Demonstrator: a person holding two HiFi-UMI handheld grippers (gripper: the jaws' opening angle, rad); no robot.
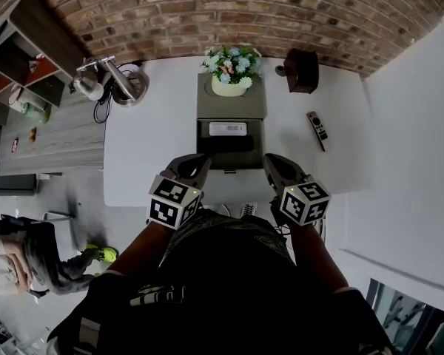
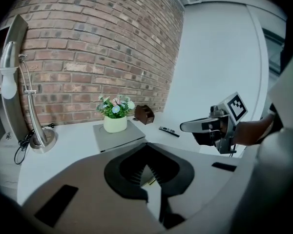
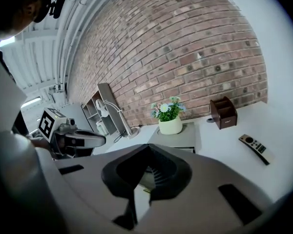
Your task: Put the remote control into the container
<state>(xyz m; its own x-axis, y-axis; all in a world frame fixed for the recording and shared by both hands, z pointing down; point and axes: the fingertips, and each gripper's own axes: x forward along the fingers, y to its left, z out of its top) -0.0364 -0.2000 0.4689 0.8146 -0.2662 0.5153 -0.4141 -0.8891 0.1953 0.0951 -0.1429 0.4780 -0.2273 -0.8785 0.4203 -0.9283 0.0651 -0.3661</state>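
White table [image 1: 155,139] against brick wall [image 1: 207,21]. Left gripper [image 1: 195,161] and right gripper [image 1: 275,163] are both clenched, nothing held. Remote control [image 1: 317,129] is laid flat ahead-right of right gripper, well apart; brown holder [image 1: 302,70], likely the container, beyond it. Risk: remote gets shoved toward table edge if jaws are not reopened. Grey box [image 1: 231,106] with flowerpot [image 1: 231,86] is set ahead between grippers, off the path.

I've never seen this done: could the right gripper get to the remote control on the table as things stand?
Probably yes. The remote control lies on bare table right of the grey box, with nothing between it and the right gripper. Its shut jaws would have to open first.
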